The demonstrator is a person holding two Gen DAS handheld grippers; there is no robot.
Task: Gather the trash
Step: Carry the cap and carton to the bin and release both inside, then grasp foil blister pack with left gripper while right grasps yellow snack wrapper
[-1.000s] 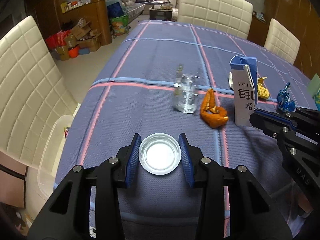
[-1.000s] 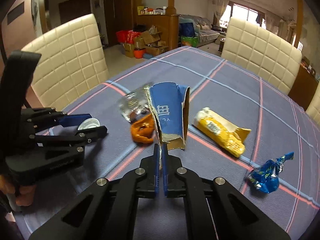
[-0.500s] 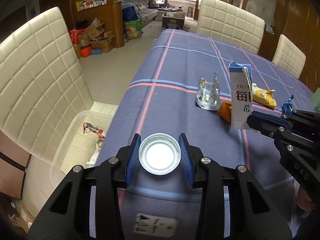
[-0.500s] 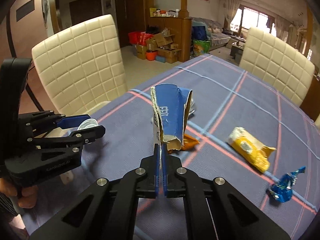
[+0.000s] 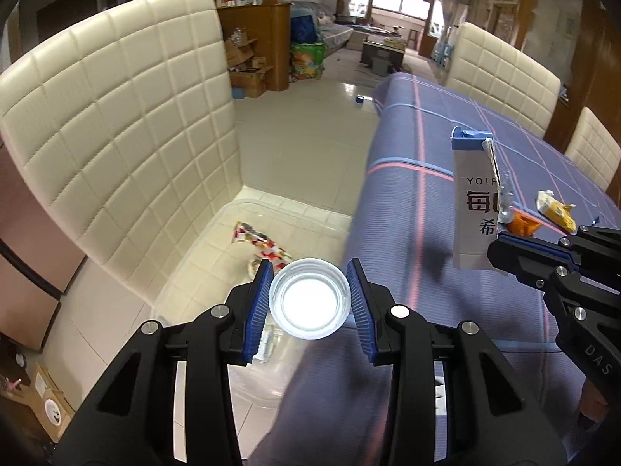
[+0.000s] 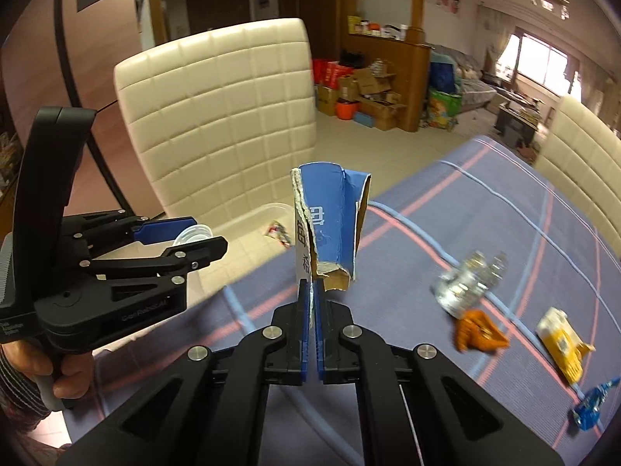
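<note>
From the left wrist view, the left gripper point(image 5: 309, 298) has its blue pads pressed on each side of a small clear cup point(image 5: 309, 298), so it is holding the cup. Right below and just past the cup sits a clear plastic bin point(image 5: 271, 211) on the floor, next to a white chair point(image 5: 116, 136), with a bright wrapper point(image 5: 262, 244) already in it. The bin is under this gripper, at the edge of the blue surface point(image 5: 419, 202). From the right wrist view, the right gripper point(image 6: 312, 310) is squeezed tight on the bottom edge of a torn blue carton point(image 6: 330, 225), which stands up tall. The bin lies ahead and to the left of the carton, past the surface edge, so I think the left one is nearer to the drop. A crushed clear bottle point(image 6: 465, 283), an orange wrapper point(image 6: 477, 334), a yellow packet point(image 6: 561, 339) and a blue wrapper point(image 6: 592, 407) wait on the surface.
</note>
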